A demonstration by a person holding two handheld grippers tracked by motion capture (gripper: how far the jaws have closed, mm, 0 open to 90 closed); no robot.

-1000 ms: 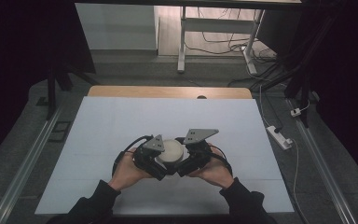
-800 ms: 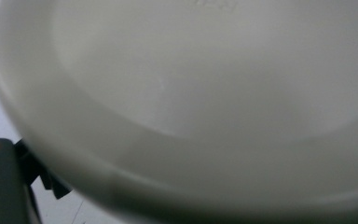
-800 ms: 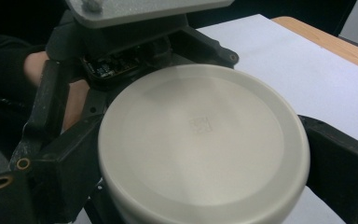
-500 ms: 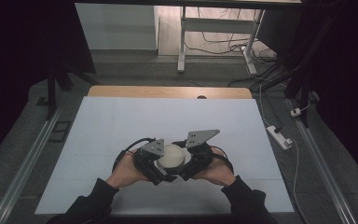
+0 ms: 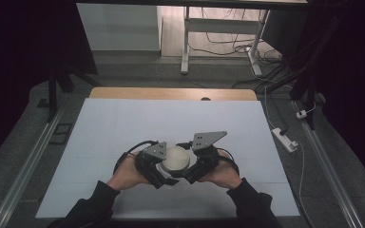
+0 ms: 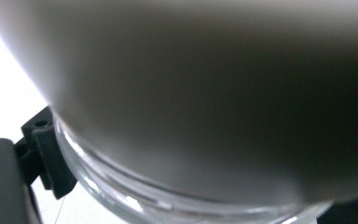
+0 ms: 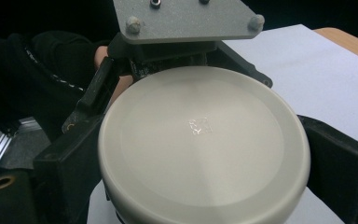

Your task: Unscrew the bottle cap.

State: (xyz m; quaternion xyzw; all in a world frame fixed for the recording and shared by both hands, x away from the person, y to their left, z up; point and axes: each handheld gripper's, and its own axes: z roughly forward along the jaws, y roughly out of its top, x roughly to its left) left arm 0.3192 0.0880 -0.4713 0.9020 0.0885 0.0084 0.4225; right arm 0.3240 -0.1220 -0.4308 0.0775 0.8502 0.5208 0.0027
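A glass jar (image 6: 121,196) with a round cream-white lid (image 5: 176,159) is held between both grippers over the near middle of the white table mat (image 5: 123,128). My left gripper (image 5: 164,173) comes in from the left and is shut on the jar's glass body just under the lid. My right gripper (image 5: 191,166) comes in from the right, and in the right gripper view its two black jaws press on opposite sides of the lid (image 7: 200,144). The left gripper's grey plate (image 7: 182,18) shows just behind the lid. The jar's lower part is hidden.
The mat ends at a wooden table edge (image 5: 171,93) at the back. A white power strip (image 5: 283,138) lies on the floor at the right. A metal rail (image 5: 28,161) runs along the left, and desk legs with cables (image 5: 218,38) stand beyond the table.
The jar and both grippers have shifted a little toward the near edge of the table. Both grips are the same.
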